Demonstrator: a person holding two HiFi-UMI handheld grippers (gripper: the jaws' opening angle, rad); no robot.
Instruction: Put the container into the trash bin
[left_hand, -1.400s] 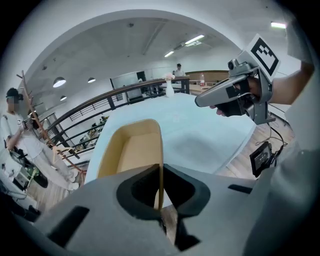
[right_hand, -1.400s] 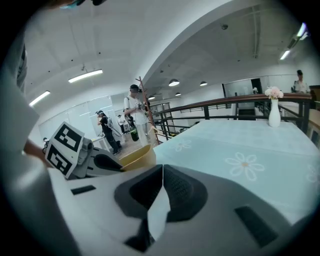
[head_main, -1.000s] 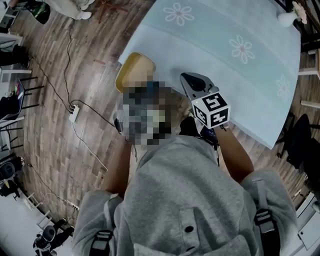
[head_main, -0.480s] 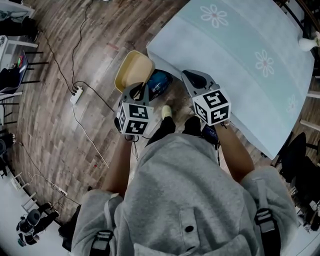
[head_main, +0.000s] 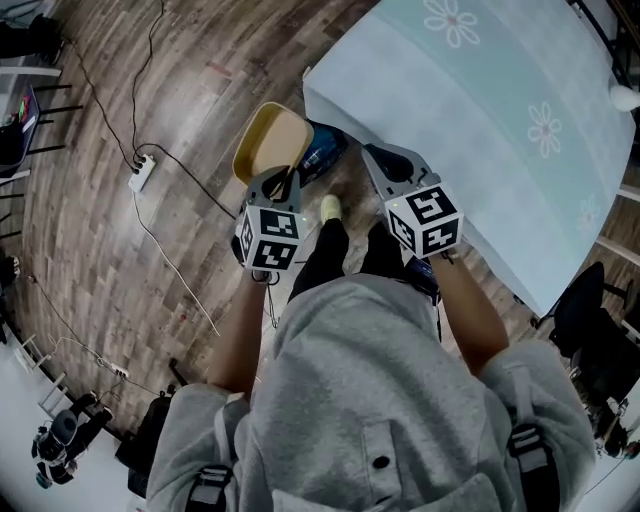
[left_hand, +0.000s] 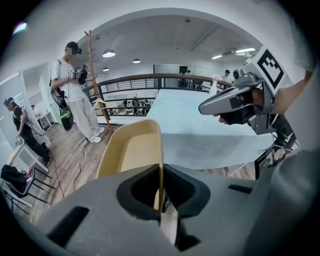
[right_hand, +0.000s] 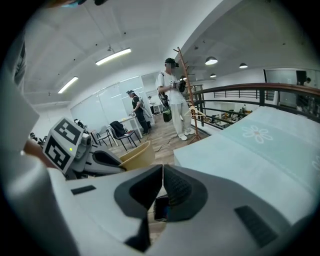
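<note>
A tan oval container hangs over the wooden floor by the table corner. My left gripper is shut on its near rim, and the thin rim stands pinched between the pads. Just past the container, partly under the table edge, is a dark bin with a blue liner. My right gripper hovers to the right of the bin, shut with nothing in it. In its own view the right gripper has its tips touching, with the container and the left gripper to the left.
A table under a pale blue flowered cloth fills the upper right. A power strip with cables lies on the floor at left. My own shoe is between the grippers. A standing person, a wooden coat rack and chairs are farther off.
The blue-lined bin has come into view beside the container. Both grippers have sunk towards the floor off the table corner. The container stays in the left gripper.
</note>
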